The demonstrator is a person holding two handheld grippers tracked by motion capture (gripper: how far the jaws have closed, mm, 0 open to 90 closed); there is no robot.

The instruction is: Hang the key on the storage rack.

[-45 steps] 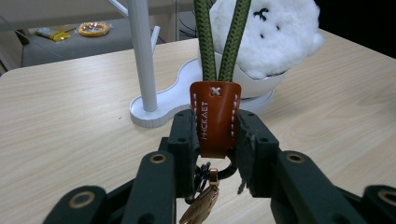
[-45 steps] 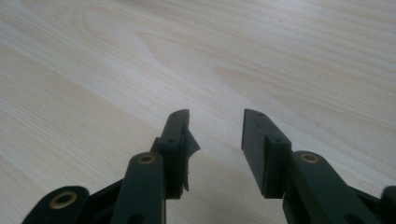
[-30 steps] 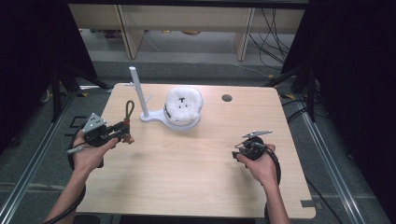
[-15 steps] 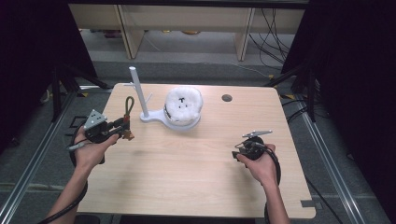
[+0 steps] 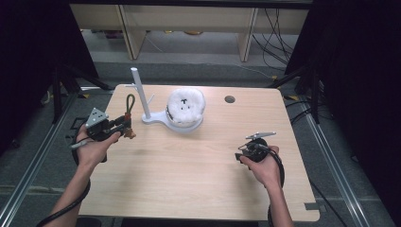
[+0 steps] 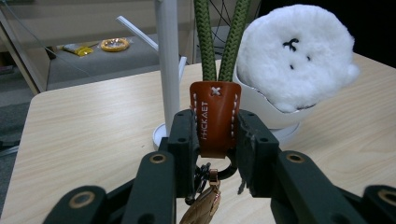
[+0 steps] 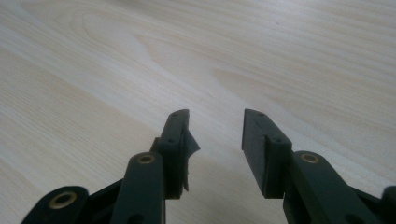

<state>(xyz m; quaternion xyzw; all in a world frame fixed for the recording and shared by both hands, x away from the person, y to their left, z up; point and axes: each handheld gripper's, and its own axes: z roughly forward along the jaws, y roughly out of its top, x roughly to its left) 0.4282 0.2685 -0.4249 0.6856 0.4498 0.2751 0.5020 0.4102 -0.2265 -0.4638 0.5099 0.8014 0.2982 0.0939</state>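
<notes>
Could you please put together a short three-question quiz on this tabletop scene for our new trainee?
1. True or false: the left gripper is shut on the keychain by its brown leather tab.
2. What stands between the jaws of the right gripper?
A. the green cord loop
B. nothing but bare table
C. the white plush toy
3. Fill in: the white plush toy sits in a white ____ beside the white stand.

Key
1. True: the jaws clamp the leather tab from both sides, and the green cord loop rises above them.
2. B: its jaws stand apart over the wood.
3. Bowl.
</notes>
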